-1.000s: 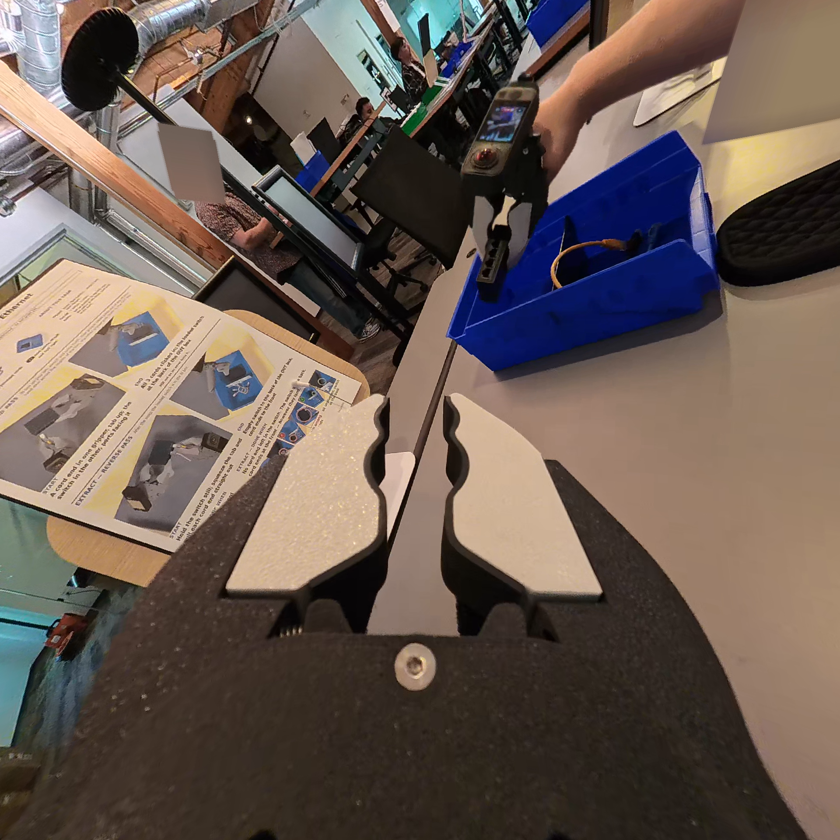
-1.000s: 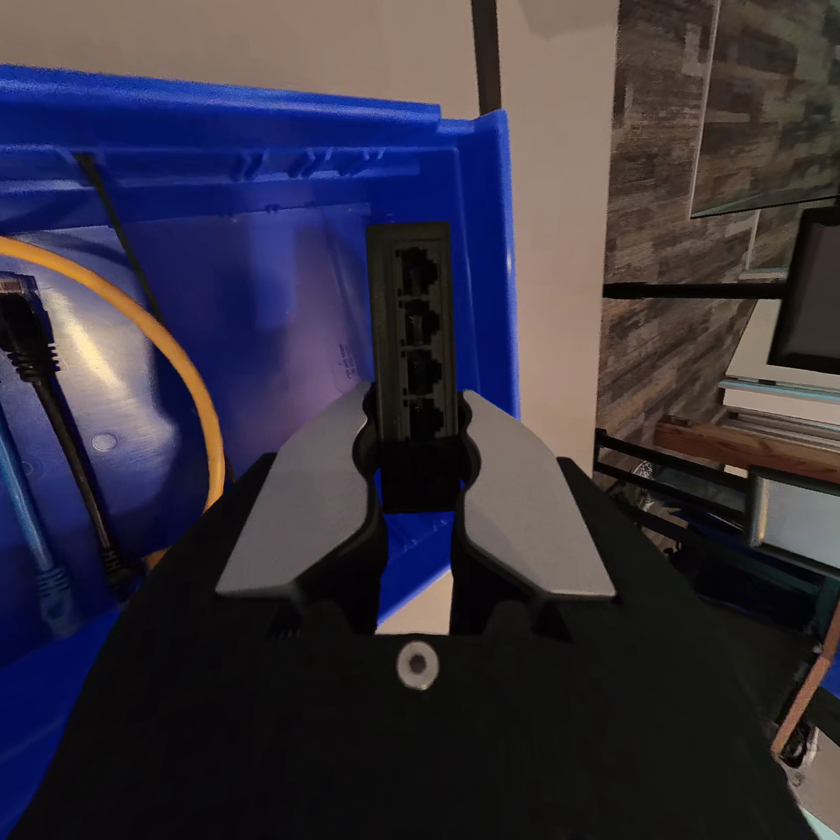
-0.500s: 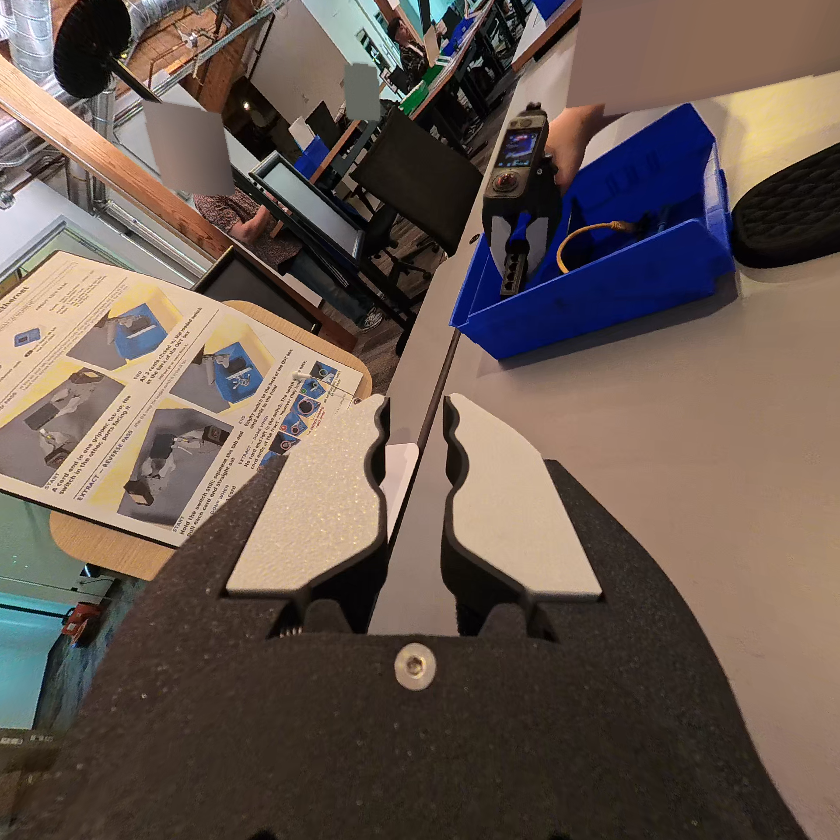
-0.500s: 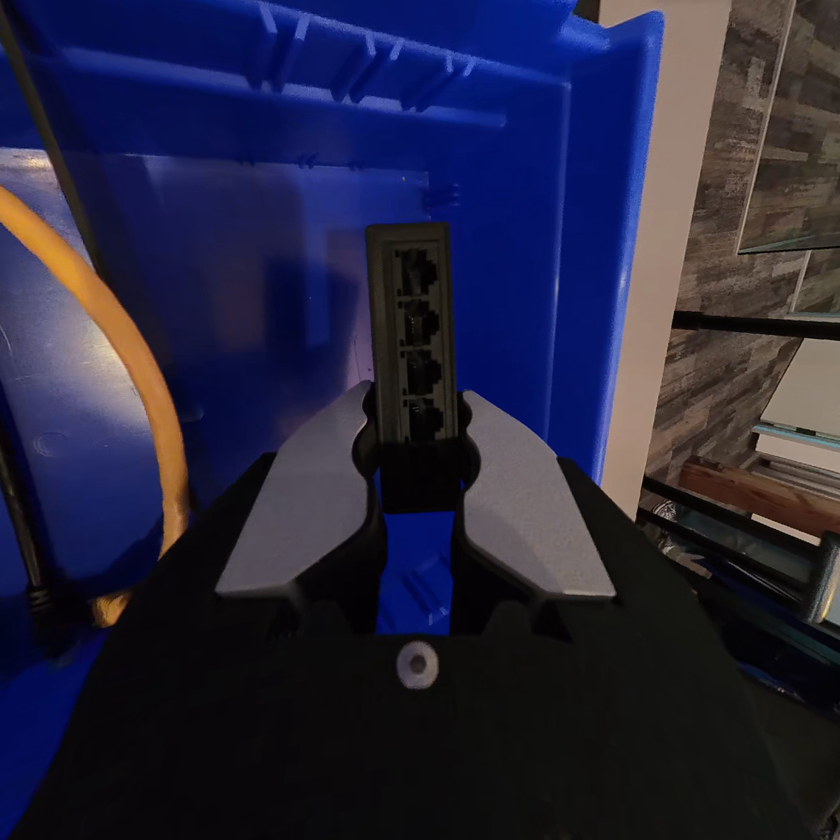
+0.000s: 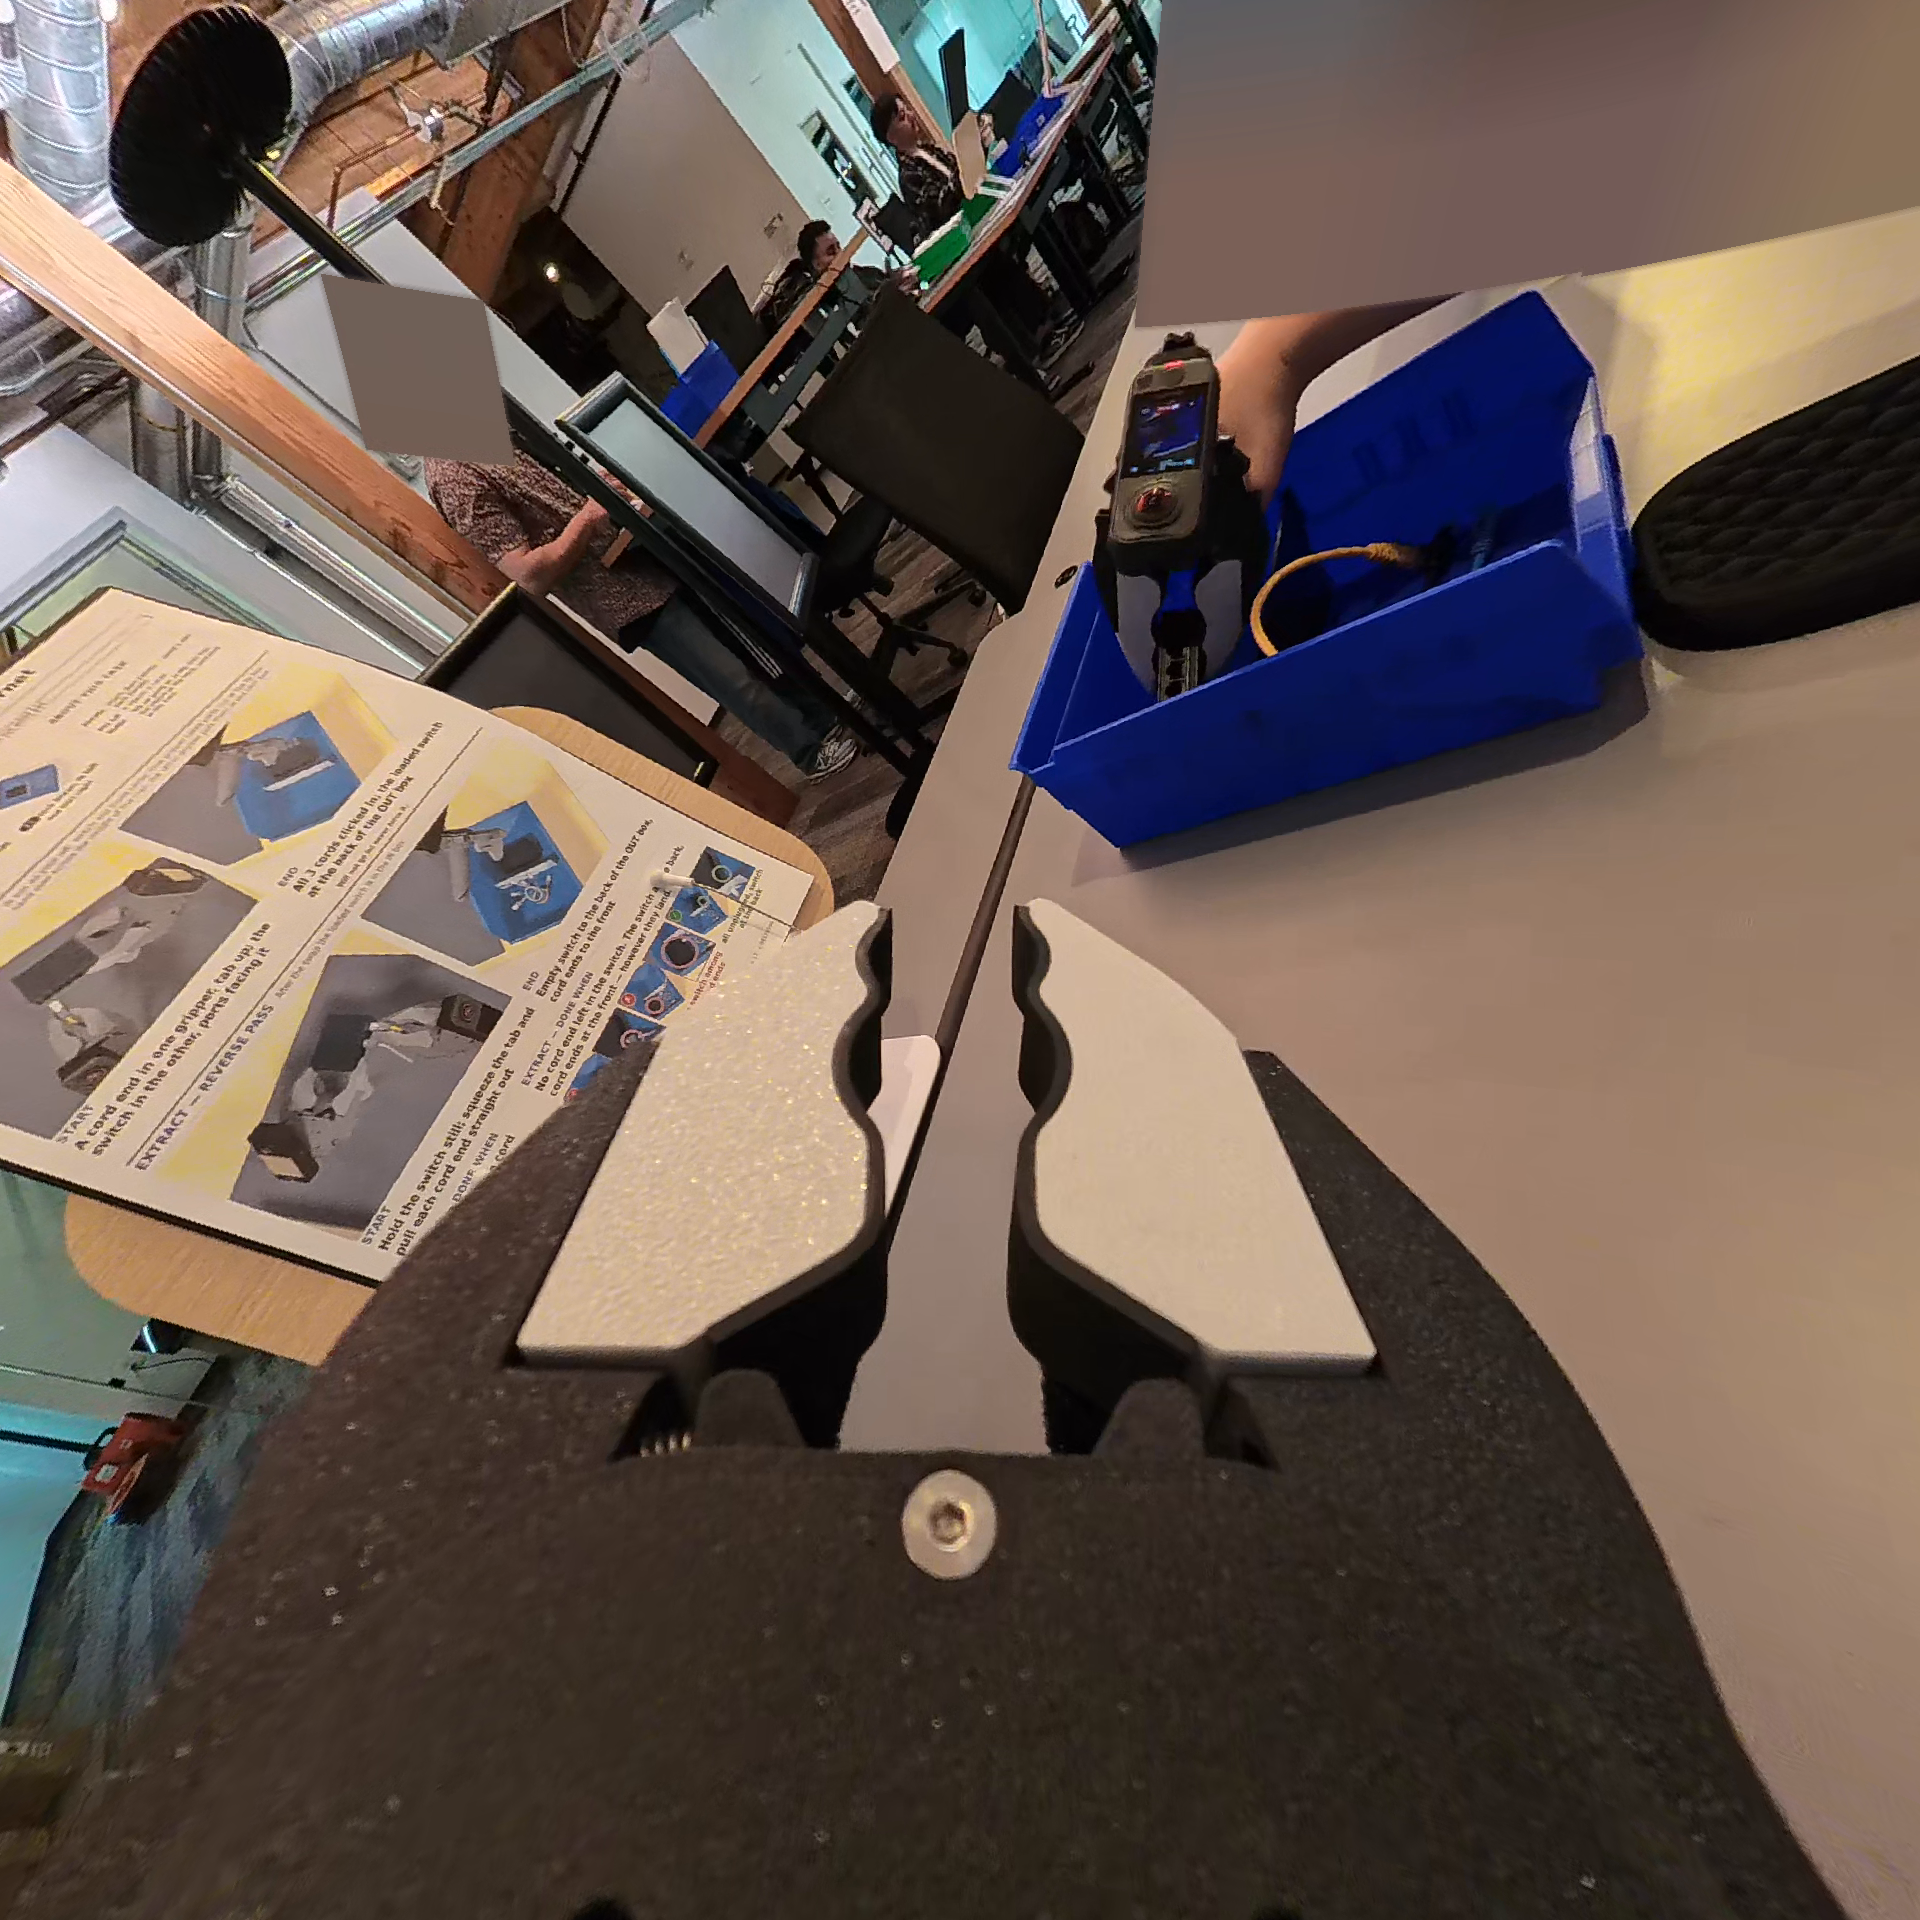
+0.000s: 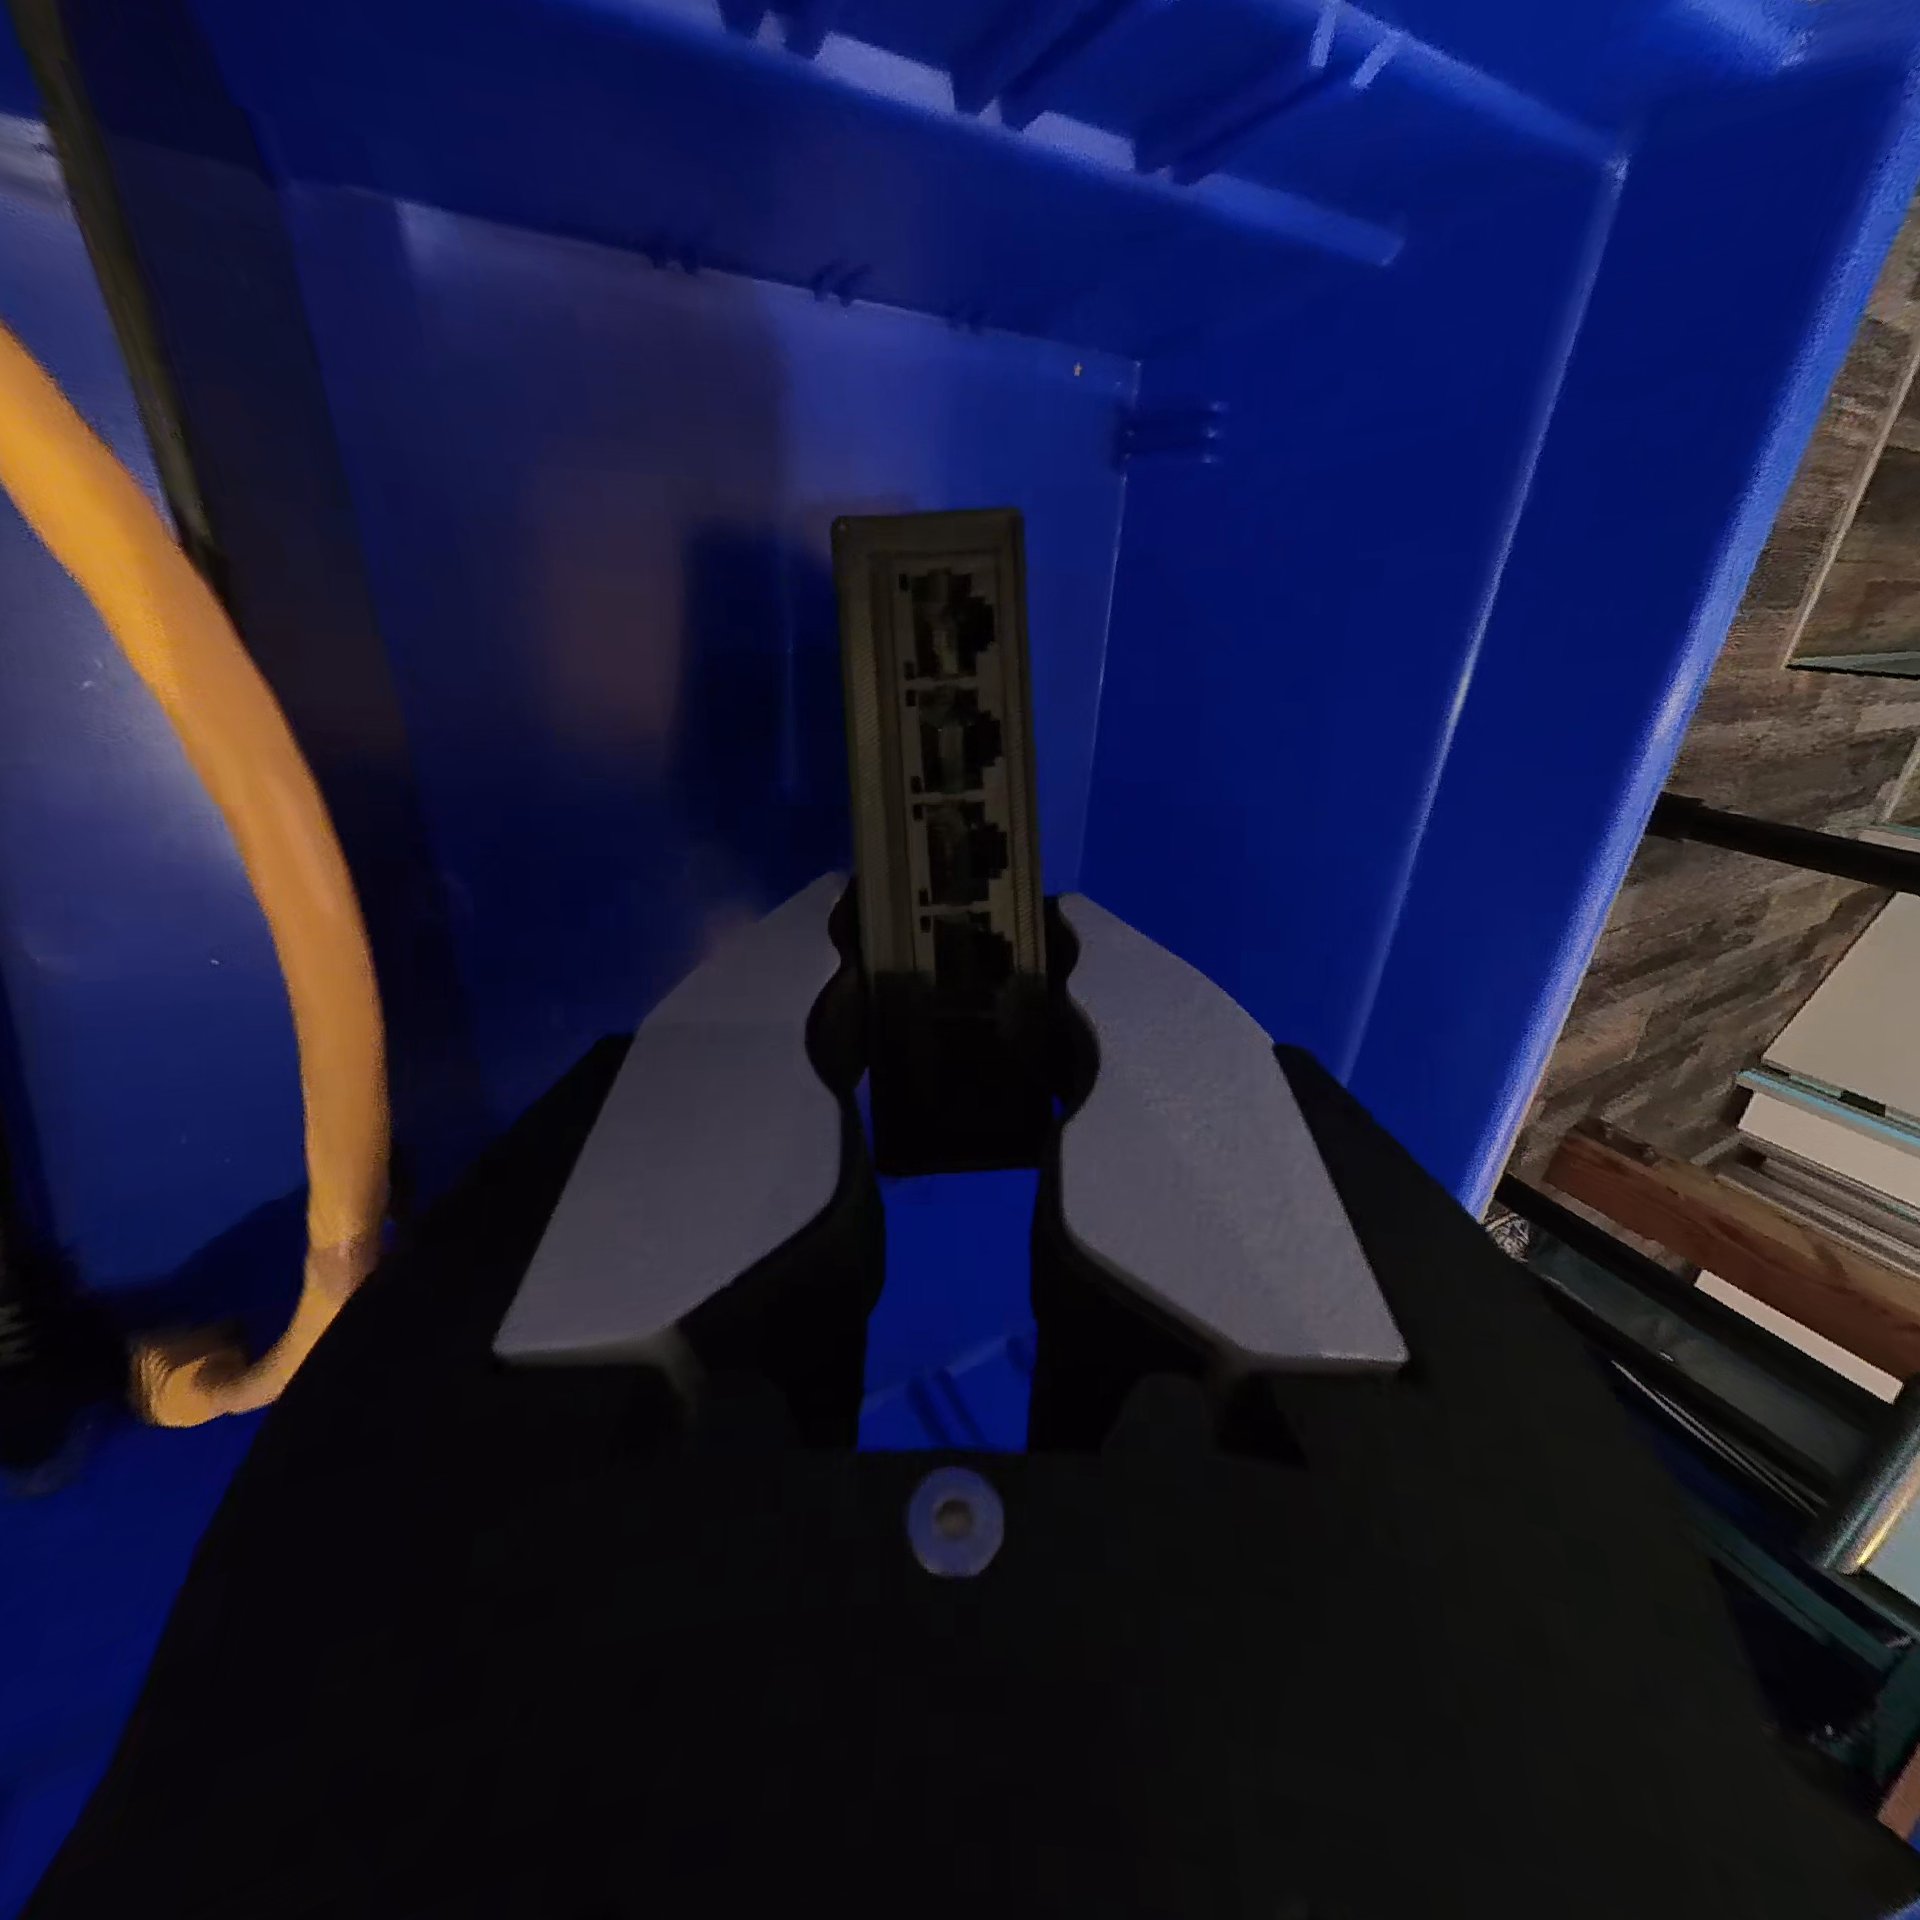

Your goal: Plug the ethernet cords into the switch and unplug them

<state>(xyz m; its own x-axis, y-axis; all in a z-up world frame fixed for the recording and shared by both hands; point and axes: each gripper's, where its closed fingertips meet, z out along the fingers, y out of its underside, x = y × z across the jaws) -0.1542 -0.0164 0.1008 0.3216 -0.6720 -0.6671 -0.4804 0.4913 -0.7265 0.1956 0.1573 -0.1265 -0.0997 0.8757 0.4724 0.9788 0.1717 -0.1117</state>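
Observation:
My right gripper [image 6: 948, 940] is shut on the black switch [image 6: 940, 727], held on end with its row of empty ports facing the camera, low inside the blue bin [image 6: 1351, 540]. An orange cord [image 6: 249, 831] curves along the bin's left side, with a black cord [image 6: 94, 208] beside it. In the left wrist view the right gripper [image 5: 1179, 623] and switch [image 5: 1174, 670] sit in the bin's [image 5: 1351, 717] near-left corner, and the orange cord [image 5: 1320, 566] loops behind them. My left gripper [image 5: 951, 935] is open and empty above the grey table [image 5: 1455, 1091], well short of the bin.
A printed instruction sheet [image 5: 312, 935] lies on a wooden board to the left. A black padded mat [image 5: 1787, 530] lies right of the bin. A person's hand [image 5: 1262, 384] holds the right gripper. People sit at desks beyond the table edge. Across from one pair of fingers to the other is roughly 45 centimetres.
The right gripper has carried the switch down into the blue bin, closer to its floor and end wall. The left gripper has stayed open over the table.

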